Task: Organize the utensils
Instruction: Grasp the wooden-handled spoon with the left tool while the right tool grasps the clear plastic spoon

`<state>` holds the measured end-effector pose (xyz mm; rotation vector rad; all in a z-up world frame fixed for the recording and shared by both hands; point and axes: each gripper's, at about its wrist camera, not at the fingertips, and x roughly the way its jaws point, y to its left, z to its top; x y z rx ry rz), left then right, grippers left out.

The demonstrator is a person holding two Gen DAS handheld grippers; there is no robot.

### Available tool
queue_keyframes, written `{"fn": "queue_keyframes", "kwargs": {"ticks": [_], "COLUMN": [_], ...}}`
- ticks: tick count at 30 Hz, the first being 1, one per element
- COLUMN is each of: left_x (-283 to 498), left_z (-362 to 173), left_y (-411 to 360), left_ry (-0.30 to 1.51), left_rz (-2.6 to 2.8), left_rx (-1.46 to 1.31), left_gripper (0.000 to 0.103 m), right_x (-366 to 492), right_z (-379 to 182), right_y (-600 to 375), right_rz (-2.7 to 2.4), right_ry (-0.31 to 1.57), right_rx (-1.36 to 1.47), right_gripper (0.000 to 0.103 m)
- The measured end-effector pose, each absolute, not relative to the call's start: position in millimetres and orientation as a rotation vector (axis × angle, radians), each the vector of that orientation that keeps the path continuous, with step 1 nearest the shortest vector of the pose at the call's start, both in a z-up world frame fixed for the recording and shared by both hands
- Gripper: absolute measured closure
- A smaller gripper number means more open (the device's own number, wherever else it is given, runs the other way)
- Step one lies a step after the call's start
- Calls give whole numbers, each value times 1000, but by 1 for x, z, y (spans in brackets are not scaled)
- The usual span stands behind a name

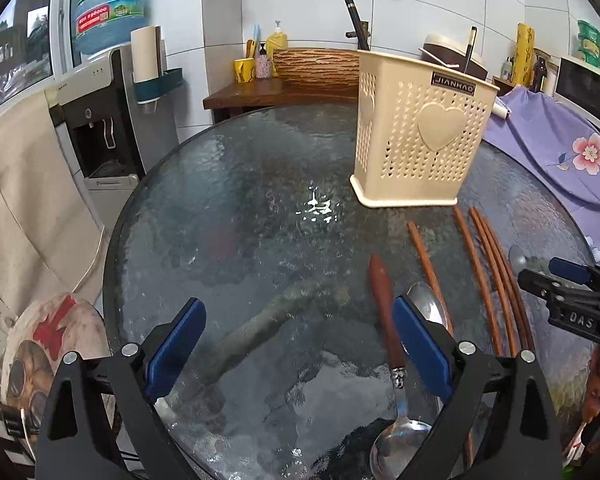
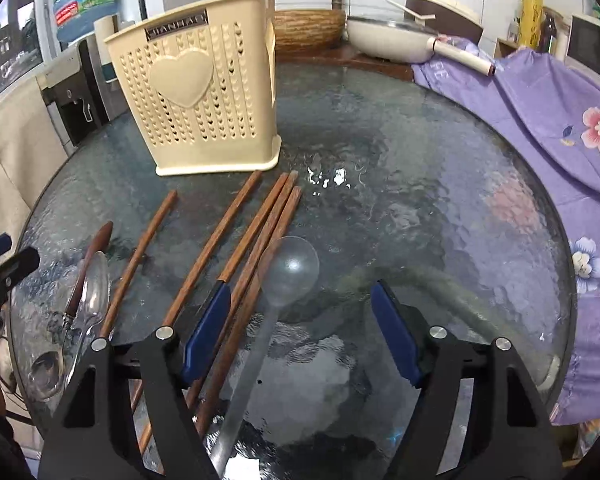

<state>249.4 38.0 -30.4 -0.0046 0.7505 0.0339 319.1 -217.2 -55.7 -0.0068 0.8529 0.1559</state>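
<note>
A cream perforated utensil holder (image 1: 416,128) (image 2: 204,100) stands upright on the round glass table (image 1: 240,200) (image 2: 420,160). Several brown wooden chopsticks (image 1: 488,276) (image 2: 240,240) lie in front of it. A wooden-handled metal spoon (image 1: 392,344) (image 2: 80,280) and another metal spoon (image 1: 428,308) (image 2: 94,292) lie beside them. A clear plastic ladle (image 2: 288,268) lies by the chopsticks. My left gripper (image 1: 296,352) is open above the table, its right finger by the spoons. My right gripper (image 2: 300,328) is open above the ladle's handle, holding nothing.
A purple floral cloth (image 1: 560,148) (image 2: 560,120) covers the right side. A water dispenser (image 1: 100,120) stands at the left. A wooden counter with a basin (image 1: 312,68), a pan (image 2: 392,40) and a rice cooker (image 1: 448,52) is behind the table.
</note>
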Motion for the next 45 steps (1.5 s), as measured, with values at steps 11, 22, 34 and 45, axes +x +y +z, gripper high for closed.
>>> {"fn": "queue_keyframes", "kwargs": {"ticks": [11, 22, 34, 45], "left_x": [252, 255, 252, 294], "left_z": [-34, -36, -28, -39], "left_y": [43, 42, 16, 18], "left_ry": [764, 780, 771, 859], "left_rz": [23, 10, -63, -92], "left_rx": [-32, -50, -14, -83], "left_gripper": [12, 14, 20, 51], "right_x": [339, 345, 332, 319], "right_z": [-65, -63, -54, -49], "right_y": [-218, -218, -226, -227], "right_rz": [126, 141, 143, 167], "right_ry": [890, 883, 827, 812], "right_rx": [67, 85, 80, 65], "right_gripper": [44, 66, 66, 66]}}
